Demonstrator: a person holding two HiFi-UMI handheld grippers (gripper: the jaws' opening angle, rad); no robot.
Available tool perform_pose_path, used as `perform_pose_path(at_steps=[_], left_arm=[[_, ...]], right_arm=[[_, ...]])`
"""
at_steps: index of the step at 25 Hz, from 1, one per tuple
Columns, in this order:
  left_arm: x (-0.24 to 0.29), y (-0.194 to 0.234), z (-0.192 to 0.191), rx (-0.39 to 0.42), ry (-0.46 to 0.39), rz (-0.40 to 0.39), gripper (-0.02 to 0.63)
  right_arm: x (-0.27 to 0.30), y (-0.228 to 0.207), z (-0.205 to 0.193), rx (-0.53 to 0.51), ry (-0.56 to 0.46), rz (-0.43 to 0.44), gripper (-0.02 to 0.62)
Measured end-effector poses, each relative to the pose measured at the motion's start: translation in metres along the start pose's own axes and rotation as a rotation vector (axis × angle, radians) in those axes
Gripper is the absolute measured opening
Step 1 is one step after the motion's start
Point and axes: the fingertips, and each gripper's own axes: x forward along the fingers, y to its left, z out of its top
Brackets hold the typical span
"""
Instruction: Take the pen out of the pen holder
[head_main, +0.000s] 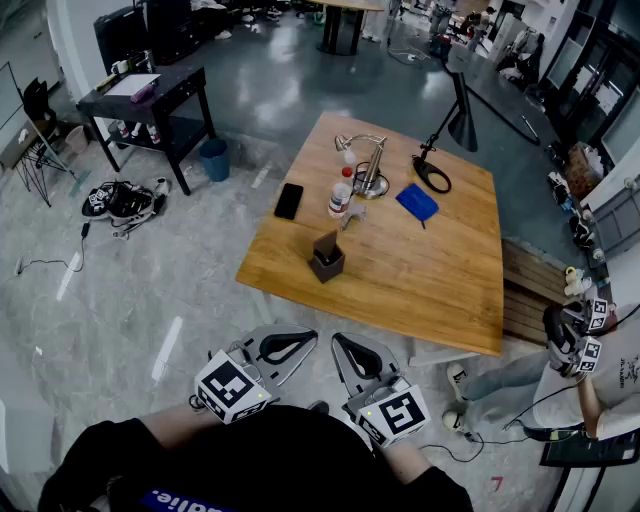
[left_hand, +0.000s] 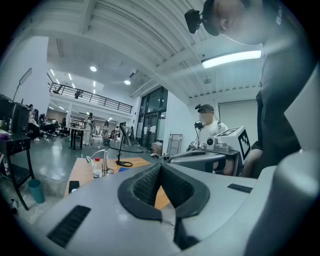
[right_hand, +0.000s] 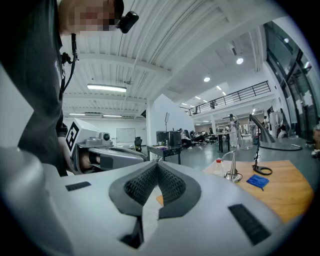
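Observation:
A dark brown pen holder (head_main: 327, 262) stands near the front left edge of the wooden table (head_main: 440, 275). Something dark and slim stands up in it, too small to make out. Both grippers are held close to my body, well short of the table. My left gripper (head_main: 308, 338) and right gripper (head_main: 341, 342) sit side by side, tips pointing at the table. Both are shut with nothing between the pads. In the left gripper view the left gripper (left_hand: 161, 167) hides the holder. The right gripper (right_hand: 157, 165) does the same in the right gripper view.
On the table lie a black phone (head_main: 288, 201), a small bottle (head_main: 341, 195), a metal stand (head_main: 370, 170), a blue cloth (head_main: 416, 202) and a black desk lamp (head_main: 445, 130). A black side table (head_main: 150, 100) and a blue bin (head_main: 214, 158) stand beyond. Another person (head_main: 585, 360) sits at right.

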Motion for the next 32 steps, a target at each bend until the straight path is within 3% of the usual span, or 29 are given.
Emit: perform_pose_path(at_steps=[17,28,32], left_arm=[[0.008,-0.001,-0.003,0.0,0.009,0.007,0.009],[0.026,0.009,-0.006,-0.006,0.007,0.092,0.009],[0.032,0.018,-0.01,-0.019,0.012,0.088,0.009]], right_arm=[[0.0,-0.004,-0.006,0.013,0.005,0.021,0.005],[-0.003,-0.028,-0.016,0.011,0.022,0.062,0.005],[0.006,-0.036,-0.021,0.008,0.047,0.063,0.005]])
